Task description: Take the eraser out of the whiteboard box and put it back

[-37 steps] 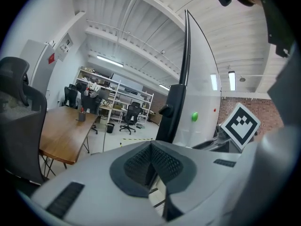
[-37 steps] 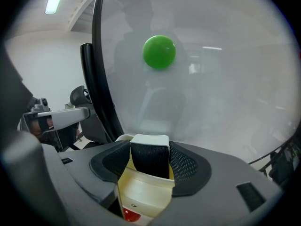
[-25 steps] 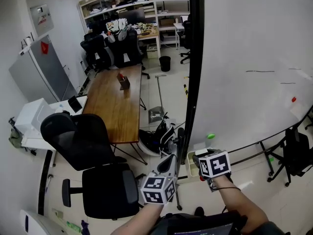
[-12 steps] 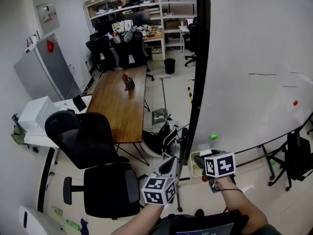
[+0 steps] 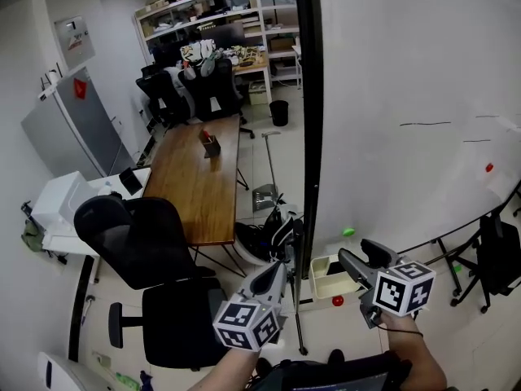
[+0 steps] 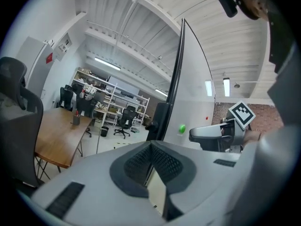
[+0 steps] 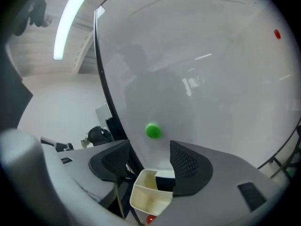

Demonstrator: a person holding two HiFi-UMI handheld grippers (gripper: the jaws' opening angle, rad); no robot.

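Note:
A cream whiteboard box (image 7: pixel 149 197) hangs at the bottom edge of the whiteboard (image 5: pixel 407 96); in the head view the box (image 5: pixel 329 278) is by the black frame. A dark eraser (image 7: pixel 164 181) lies inside it. My right gripper (image 7: pixel 149 149) hovers above and just short of the box, with its jaws apart and closing. Nothing is between its pads. In the head view the right gripper (image 5: pixel 355 251) points up at the board. My left gripper (image 5: pixel 284 265) is to the left of the box, shut and holding nothing, its pads (image 6: pixel 151 160) pressed together.
A green magnet (image 7: pixel 153 130) and a red magnet (image 7: pixel 277 34) stick to the board. A red knob (image 5: pixel 337 301) sits under the box. The black board frame (image 5: pixel 308 137) runs upward. A wooden table (image 5: pixel 199 182) and black office chairs (image 5: pixel 134 235) stand to the left.
My right gripper has lifted up away from the box and tilted upward, so its separated jaws now show. The left gripper has risen a little. The head view has shifted slightly.

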